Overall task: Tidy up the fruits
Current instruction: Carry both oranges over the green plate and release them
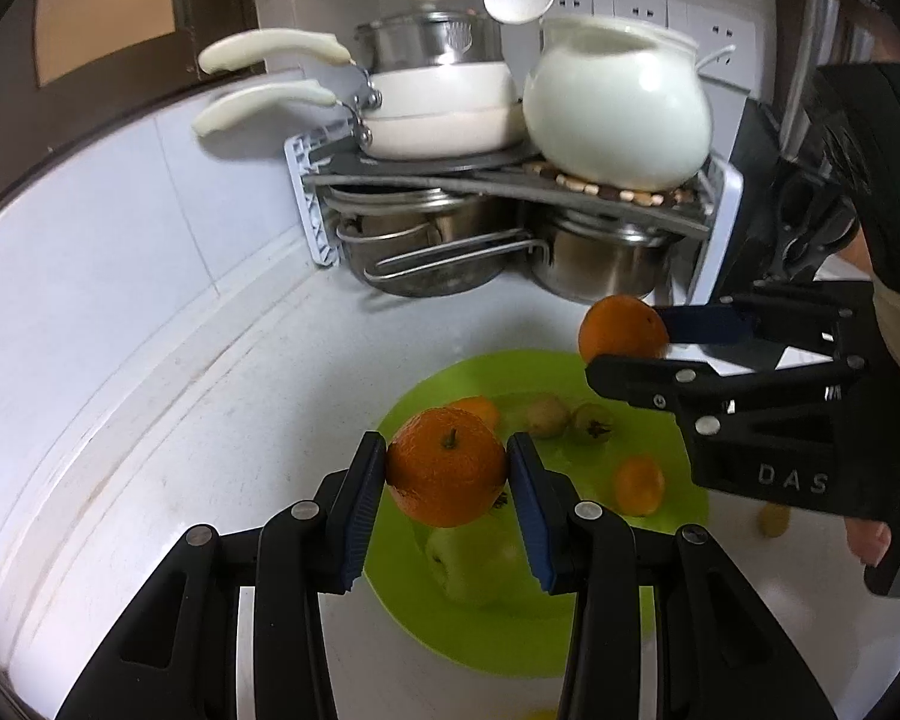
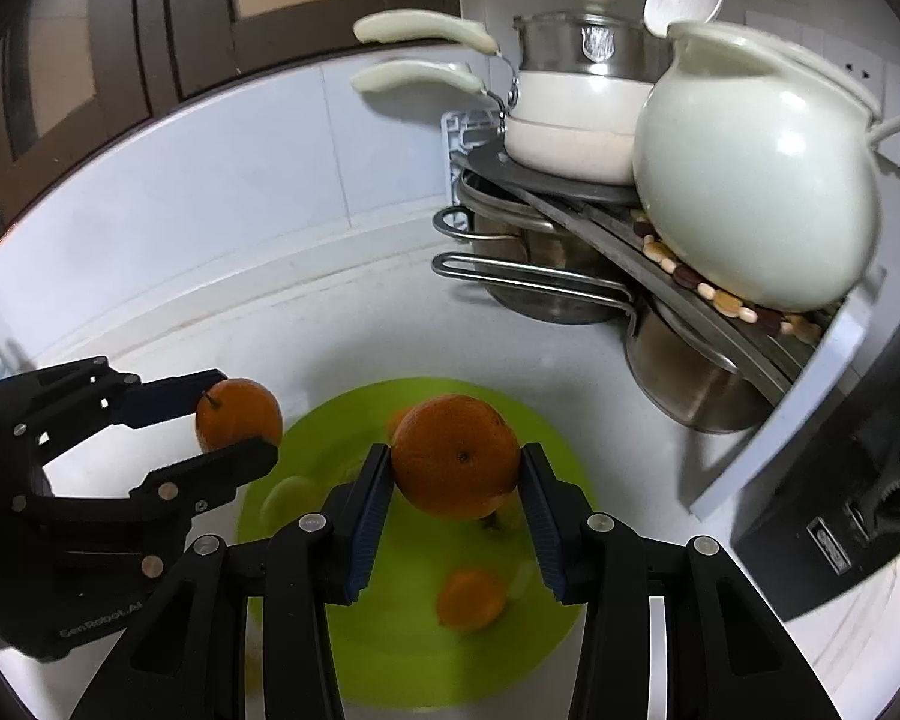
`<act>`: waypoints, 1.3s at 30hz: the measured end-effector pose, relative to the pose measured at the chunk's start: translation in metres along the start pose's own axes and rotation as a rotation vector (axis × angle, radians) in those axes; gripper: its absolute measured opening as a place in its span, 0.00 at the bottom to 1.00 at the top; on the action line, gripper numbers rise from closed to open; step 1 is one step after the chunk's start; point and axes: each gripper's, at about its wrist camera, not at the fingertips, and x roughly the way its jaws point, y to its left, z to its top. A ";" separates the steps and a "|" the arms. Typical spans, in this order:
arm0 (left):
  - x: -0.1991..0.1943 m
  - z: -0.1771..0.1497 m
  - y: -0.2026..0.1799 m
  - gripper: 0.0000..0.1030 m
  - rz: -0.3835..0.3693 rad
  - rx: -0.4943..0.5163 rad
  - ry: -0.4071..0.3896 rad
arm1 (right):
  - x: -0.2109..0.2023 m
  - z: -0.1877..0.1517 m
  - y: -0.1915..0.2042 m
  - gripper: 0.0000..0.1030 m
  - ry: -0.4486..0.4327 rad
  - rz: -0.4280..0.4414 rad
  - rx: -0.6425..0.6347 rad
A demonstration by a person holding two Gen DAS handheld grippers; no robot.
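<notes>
2 oranges are held above the green plate [image 1: 417,612], 1 in each gripper.

The stemmed orange [image 1: 446,468] is clamped by the left gripper [image 1: 447,489]; the other orange [image 2: 456,456] is clamped by the right gripper [image 2: 455,501]. Small fruits are seen on the plate, with a pot rack [image 1: 324,204] at the far side.

White jug [image 1: 618,114], stacked pots [image 1: 444,102], rack [image 1: 330,180].
</notes>
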 end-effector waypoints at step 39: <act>0.015 -0.002 0.015 0.57 0.011 0.007 0.044 | 0.017 0.002 -0.002 0.52 0.015 -0.014 0.026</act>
